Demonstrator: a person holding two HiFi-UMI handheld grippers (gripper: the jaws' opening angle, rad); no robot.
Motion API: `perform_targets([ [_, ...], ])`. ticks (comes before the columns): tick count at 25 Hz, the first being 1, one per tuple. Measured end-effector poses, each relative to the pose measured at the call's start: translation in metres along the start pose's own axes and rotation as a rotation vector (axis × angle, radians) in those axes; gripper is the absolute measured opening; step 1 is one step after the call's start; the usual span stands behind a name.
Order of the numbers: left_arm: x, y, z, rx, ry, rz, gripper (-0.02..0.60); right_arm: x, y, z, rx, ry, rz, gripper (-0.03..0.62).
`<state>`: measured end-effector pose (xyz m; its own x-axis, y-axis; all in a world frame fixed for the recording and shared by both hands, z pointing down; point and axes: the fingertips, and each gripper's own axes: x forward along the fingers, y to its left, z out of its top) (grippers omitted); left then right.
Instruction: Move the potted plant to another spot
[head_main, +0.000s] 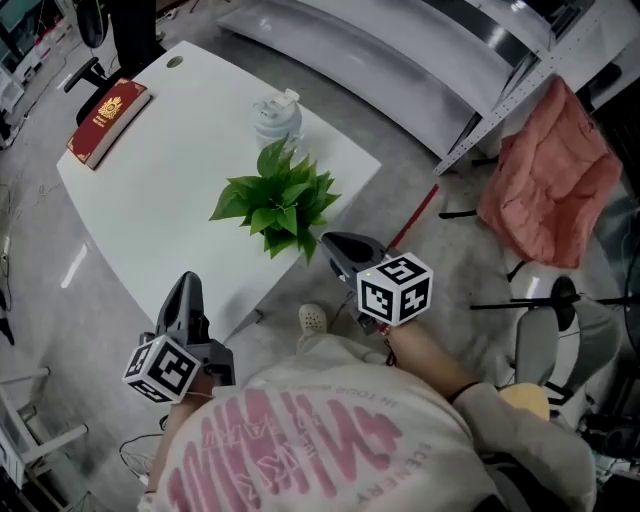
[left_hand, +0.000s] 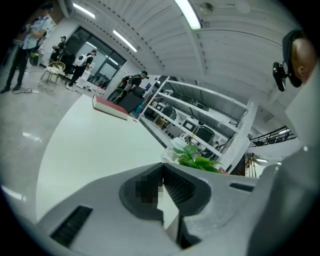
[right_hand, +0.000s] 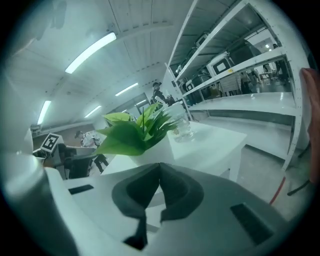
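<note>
Head view: potted plant (head_main: 278, 200) near table (head_main: 150, 190) edge. Left tool (head_main: 187, 280), right tool (head_main: 330, 241) closed, empty. A careless nudge could topple it off.

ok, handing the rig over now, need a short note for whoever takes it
Left gripper: shut, empty, at the white table's near edge.
Right gripper: shut, empty, just short of the potted plant.
Plant upright near the table's right edge; clear vessel behind it, red book at the far corner.
Done: nothing, plant not gripped.
Left: open a gripper, take the plant, lift, set it elsewhere.
</note>
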<state>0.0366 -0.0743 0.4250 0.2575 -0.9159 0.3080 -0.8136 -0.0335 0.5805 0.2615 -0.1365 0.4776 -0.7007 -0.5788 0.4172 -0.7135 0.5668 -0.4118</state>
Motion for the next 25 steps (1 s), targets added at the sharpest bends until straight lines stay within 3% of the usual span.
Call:
perform_targets([
  [6, 0.011, 0.005, -0.013, -0.067, 0.047, 0.029, 0.003, 0.016, 0.003, 0.002, -0.063, -0.003, 0.122, 0.009],
  [8, 0.017, 0.006, -0.014, -0.079, 0.052, 0.036, 0.003, 0.019, 0.003, 0.004, -0.067, -0.015, 0.161, 0.037],
  [13, 0.032, 0.004, -0.009, -0.067, 0.047, 0.04, 0.003, 0.027, 0.004, -0.006, -0.084, 0.04, 0.265, 0.191],
  [18, 0.04, 0.002, -0.012, -0.07, 0.05, 0.047, 0.003, 0.033, 0.015, -0.013, -0.102, 0.081, 0.359, 0.399],
  [25, 0.039, -0.001, -0.017, -0.073, 0.041, 0.069, 0.003, 0.043, 0.015, 0.0, -0.17, 0.04, 0.359, 0.488],
])
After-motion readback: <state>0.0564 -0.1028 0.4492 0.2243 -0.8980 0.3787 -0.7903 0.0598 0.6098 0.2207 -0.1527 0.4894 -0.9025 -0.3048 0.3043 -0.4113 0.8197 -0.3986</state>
